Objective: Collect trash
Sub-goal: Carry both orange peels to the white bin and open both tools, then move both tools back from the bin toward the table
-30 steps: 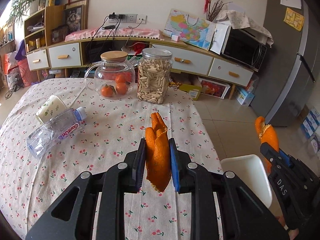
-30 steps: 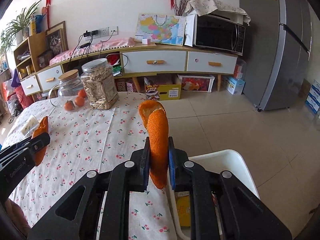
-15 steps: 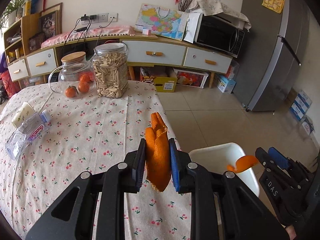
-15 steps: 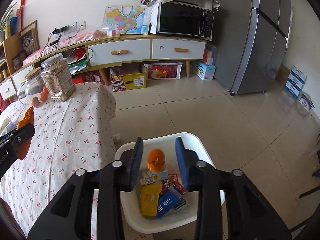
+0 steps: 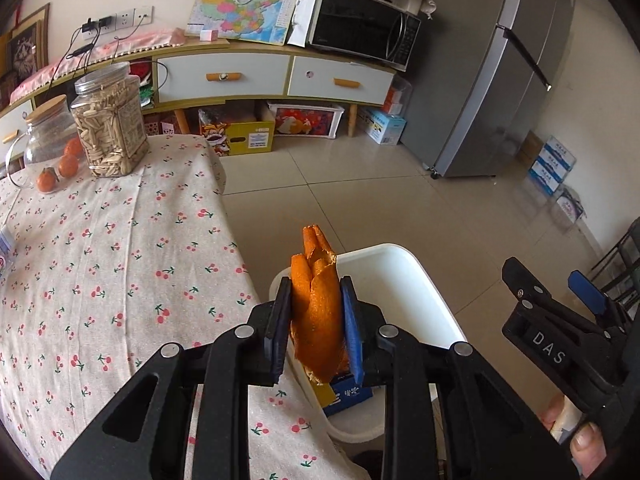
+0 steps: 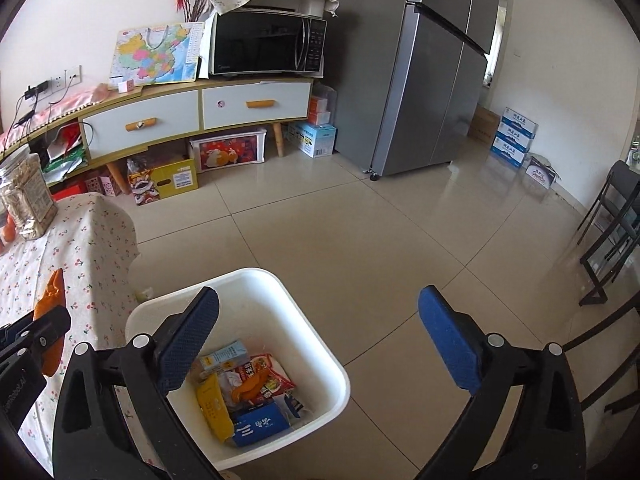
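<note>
Left gripper (image 5: 315, 326) — clamped on orange peel (image 5: 316, 308), held at the near rim of white bin (image 6: 280, 304); right gripper (image 6: 320, 340) — jaws opening, nothing between them, above the bin's wrappers (image 6: 248, 392)

Glossy white plastic bin (image 6: 312, 344), cherry-print cloth tablecloth (image 5: 120, 248), shiny floor tiles (image 6: 380, 240), brushed-metal fridge (image 6: 432, 80)

Cherry-print table (image 5: 120, 264) bears seed jar (image 5: 110, 124), glass teapot (image 5: 48, 148).
</note>
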Demonstrator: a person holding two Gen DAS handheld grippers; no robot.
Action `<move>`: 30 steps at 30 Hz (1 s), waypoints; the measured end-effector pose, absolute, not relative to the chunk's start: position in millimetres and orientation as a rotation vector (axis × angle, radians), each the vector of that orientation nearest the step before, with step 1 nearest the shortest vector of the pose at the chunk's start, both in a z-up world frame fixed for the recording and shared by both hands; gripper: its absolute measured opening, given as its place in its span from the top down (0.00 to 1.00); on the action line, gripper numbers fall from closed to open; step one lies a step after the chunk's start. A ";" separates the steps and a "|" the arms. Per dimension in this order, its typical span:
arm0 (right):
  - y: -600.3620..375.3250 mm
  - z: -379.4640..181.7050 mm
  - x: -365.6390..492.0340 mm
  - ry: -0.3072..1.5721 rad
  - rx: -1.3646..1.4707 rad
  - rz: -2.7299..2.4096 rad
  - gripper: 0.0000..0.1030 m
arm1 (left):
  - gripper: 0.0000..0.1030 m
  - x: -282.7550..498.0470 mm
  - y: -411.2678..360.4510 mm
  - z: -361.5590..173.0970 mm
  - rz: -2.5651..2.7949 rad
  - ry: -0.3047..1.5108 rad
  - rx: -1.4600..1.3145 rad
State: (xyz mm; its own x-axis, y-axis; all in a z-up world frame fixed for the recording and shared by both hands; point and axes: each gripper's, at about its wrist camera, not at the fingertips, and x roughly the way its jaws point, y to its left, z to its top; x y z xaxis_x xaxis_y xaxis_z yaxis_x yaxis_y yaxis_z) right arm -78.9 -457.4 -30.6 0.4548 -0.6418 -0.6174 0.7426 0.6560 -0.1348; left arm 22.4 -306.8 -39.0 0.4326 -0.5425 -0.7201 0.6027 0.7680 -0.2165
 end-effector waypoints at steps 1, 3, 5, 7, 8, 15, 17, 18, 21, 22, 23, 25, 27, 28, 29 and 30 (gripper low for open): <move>-459.4 -31.1 -80.4 0.689 0.159 -0.868 0.07 | 0.71 22.9 -310.1 -41.6 -0.728 0.883 0.073; -462.3 -32.2 -82.5 0.693 0.156 -0.878 0.07 | 0.57 24.1 -315.0 -45.8 -0.749 0.902 0.064; -464.7 -32.6 -84.2 0.695 0.160 -0.885 0.07 | 0.49 25.2 -317.3 -49.0 -0.760 0.922 0.051; -465.7 -32.3 -83.9 0.697 0.165 -0.885 0.07 | 0.44 26.9 -317.1 -51.1 -0.767 0.944 0.036; -465.9 -32.3 -84.4 0.695 0.164 -0.884 0.07 | 0.39 27.4 -316.4 -51.3 -0.762 0.945 0.034; -447.8 -26.9 -74.6 0.680 0.143 -0.849 0.07 | 0.35 25.5 -304.2 -42.3 -0.692 0.893 0.070; -439.2 -24.9 -69.0 0.677 0.132 -0.836 0.07 | 0.34 26.8 -298.5 -38.6 -0.665 0.874 0.083; -434.6 -23.6 -65.9 0.674 0.125 -0.830 0.07 | 0.34 28.2 -294.8 -36.7 -0.649 0.865 0.086; -421.2 -19.7 -57.9 0.666 0.103 -0.814 0.07 | 0.29 32.3 -281.9 -31.9 -0.605 0.841 0.084; -416.8 -18.8 -55.7 0.664 0.097 -0.809 0.07 | 0.29 34.4 -276.8 -30.5 -0.591 0.834 0.083; -412.8 -18.1 -52.6 0.663 0.091 -0.802 0.07 | 0.29 36.5 -271.6 -29.6 -0.576 0.829 0.083; -404.5 -17.4 -46.8 0.663 0.083 -0.789 0.07 | 0.29 41.6 -260.3 -28.2 -0.550 0.825 0.077; -396.8 -16.6 -40.0 0.666 0.079 -0.772 0.07 | 0.29 47.4 -249.8 -27.2 -0.525 0.827 0.071; -392.7 -16.2 -36.5 0.667 0.077 -0.762 0.07 | 0.29 50.3 -244.5 -26.7 -0.512 0.825 0.069; -387.9 -15.8 -33.3 0.668 0.074 -0.753 0.07 | 0.29 52.6 -238.5 -25.7 -0.501 0.821 0.065; -382.9 -15.2 -30.6 0.667 0.070 -0.744 0.07 | 0.29 54.4 -232.9 -24.6 -0.491 0.816 0.062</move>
State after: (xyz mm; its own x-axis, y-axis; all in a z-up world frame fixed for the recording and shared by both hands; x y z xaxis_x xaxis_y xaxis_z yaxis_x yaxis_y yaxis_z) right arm -30.6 -382.9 -15.2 0.5413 -0.6038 -0.5852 0.6468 0.7437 -0.1690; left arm 54.4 -232.9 -24.6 0.5801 -0.3963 -0.7116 0.4435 0.8865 -0.1322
